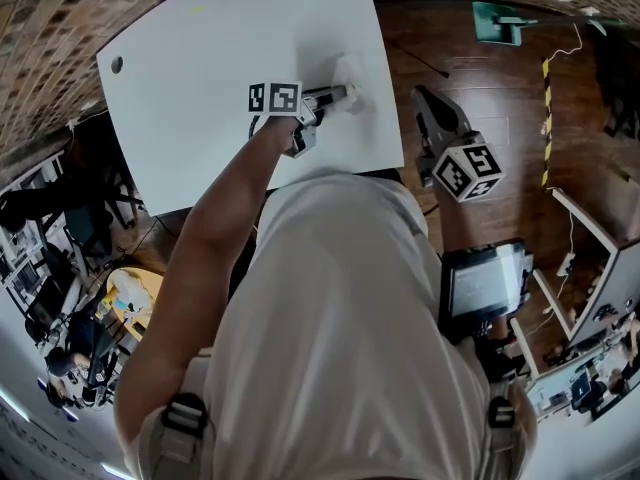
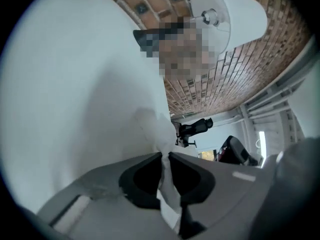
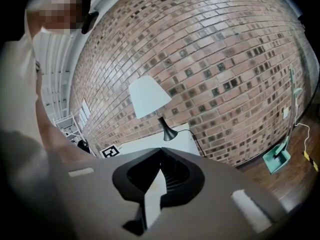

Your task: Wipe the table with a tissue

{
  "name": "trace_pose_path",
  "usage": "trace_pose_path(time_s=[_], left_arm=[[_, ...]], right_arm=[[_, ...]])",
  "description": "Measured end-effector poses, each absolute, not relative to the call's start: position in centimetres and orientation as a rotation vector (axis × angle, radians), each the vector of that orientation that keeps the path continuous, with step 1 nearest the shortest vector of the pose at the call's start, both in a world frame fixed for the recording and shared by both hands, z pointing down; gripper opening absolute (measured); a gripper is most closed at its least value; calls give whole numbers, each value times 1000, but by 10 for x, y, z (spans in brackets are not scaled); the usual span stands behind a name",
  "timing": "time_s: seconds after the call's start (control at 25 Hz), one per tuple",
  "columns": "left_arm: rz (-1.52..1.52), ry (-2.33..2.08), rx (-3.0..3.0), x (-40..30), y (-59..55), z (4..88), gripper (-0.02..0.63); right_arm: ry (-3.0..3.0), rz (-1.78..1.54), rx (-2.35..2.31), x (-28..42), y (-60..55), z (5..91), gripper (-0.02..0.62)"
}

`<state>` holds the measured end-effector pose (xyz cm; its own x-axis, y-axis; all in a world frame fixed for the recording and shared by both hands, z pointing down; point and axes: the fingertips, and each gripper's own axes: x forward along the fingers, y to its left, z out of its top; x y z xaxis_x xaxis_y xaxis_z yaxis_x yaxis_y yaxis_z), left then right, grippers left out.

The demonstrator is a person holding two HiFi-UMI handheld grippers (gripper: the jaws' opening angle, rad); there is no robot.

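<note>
A white tissue [image 1: 350,76] lies crumpled on the white table [image 1: 220,68], close to its right edge. My left gripper [image 1: 345,94] is shut on the tissue, held out over the table by the person's left arm. In the left gripper view the tissue [image 2: 155,129] runs out from between the closed jaws of the left gripper [image 2: 165,156] onto the table [image 2: 60,84]. My right gripper [image 1: 425,98] hangs off the table's right side, above the wooden floor. In the right gripper view the right gripper [image 3: 161,150] has its tips together and holds nothing.
A white lamp [image 3: 147,96] stands at the table's far end by the brick wall. A round hole [image 1: 117,65] sits near the table's left corner. A green dustpan [image 1: 497,23] rests on the floor at the right. A dark screen device [image 1: 480,283] stands lower right.
</note>
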<state>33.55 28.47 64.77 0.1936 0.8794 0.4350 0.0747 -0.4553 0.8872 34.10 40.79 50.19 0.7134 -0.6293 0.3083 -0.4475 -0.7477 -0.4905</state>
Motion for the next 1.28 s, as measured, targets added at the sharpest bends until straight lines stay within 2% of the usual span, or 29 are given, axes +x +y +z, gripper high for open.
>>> trace_pose_path(time_s=[0.16, 0.32, 0.4, 0.52, 0.92, 1.28], left_arm=[[1490, 1003, 2007, 337, 272, 651, 35], [1690, 1406, 2457, 327, 278, 656, 37], [1711, 1596, 2628, 323, 284, 664, 37], [1675, 1642, 2769, 330, 284, 668, 37], [1669, 1023, 3033, 417, 175, 665, 37], [1781, 438, 3049, 424, 84, 666, 38]], right_arm=[[836, -653, -2535, 339, 407, 501, 7], [830, -656, -2534, 338, 408, 502, 6], [831, -656, -2531, 337, 407, 502, 8], [836, -653, -2528, 336, 405, 501, 7], [804, -668, -2521, 327, 419, 505, 7], [800, -666, -2514, 318, 437, 506, 6]])
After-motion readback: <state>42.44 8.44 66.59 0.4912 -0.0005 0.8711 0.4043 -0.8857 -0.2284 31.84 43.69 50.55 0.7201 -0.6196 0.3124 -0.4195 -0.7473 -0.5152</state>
